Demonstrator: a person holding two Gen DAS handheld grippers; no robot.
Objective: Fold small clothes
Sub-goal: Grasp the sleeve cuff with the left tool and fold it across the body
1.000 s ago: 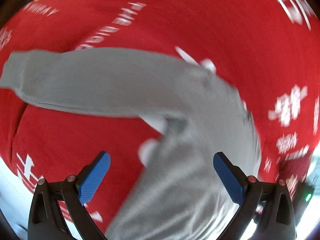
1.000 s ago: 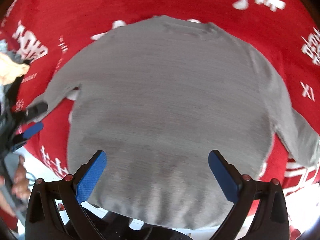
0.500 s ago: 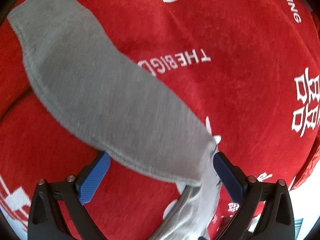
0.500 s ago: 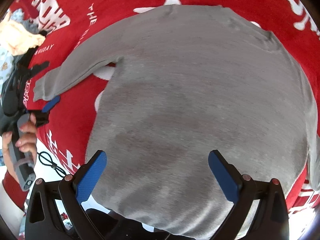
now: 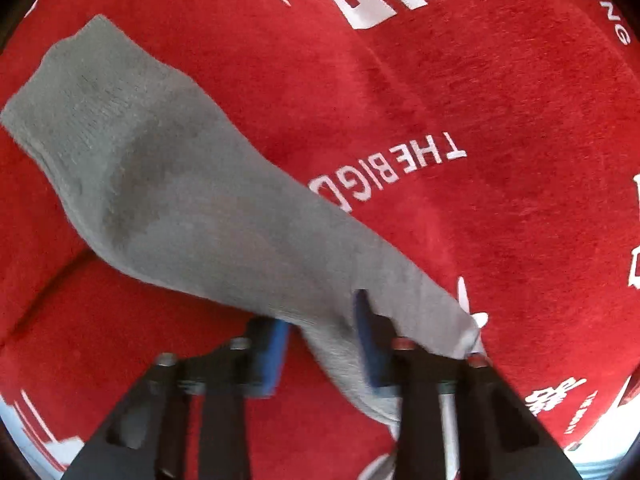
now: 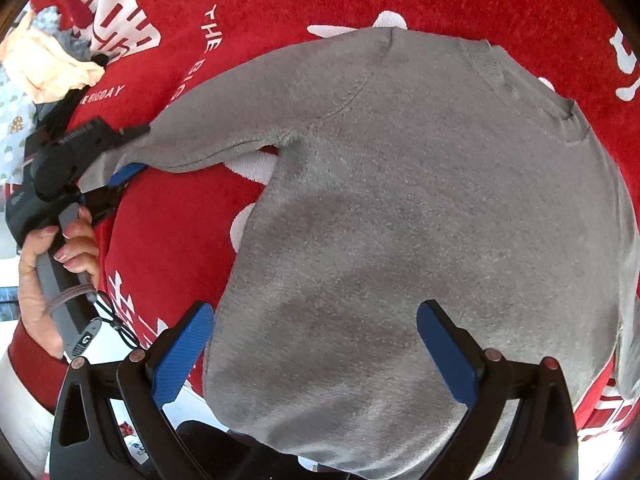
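Left wrist view: The sleeve [image 5: 192,200] of a grey sweater runs from the upper left of the frame down to the bottom centre, lying on a red cloth [image 5: 460,92] with white lettering. The left gripper [image 5: 320,344] is at the bottom centre. Its jaws are closing, with a raised fold of the sleeve between the blue pads [image 5: 366,344]. The right pad appears to touch the fabric; the left pad looks just clear of it. The knit is fine and matte, with a ribbed cuff at the upper left. The red cloth has a short plush pile.

Right wrist view: The sweater [image 6: 420,208] fills the centre and right of the frame, spread flat on the red cloth. A ribbed neckband sits at the upper right. The right gripper [image 6: 316,344] hovers at the bottom, jaws wide and holding nothing, above the hem area. At the left edge, a hand [image 6: 44,272] holds the left gripper at the sleeve end. A pile of pale clothes [image 6: 44,64] lies at the upper left.

Handling: The sweater is judged light, soft and limp. It drapes and stretches, and is not fragile. Grip hems, cuffs or seams, where the fabric is doubled. The plush cloth probably drags on the knit, so lift rather than slide.
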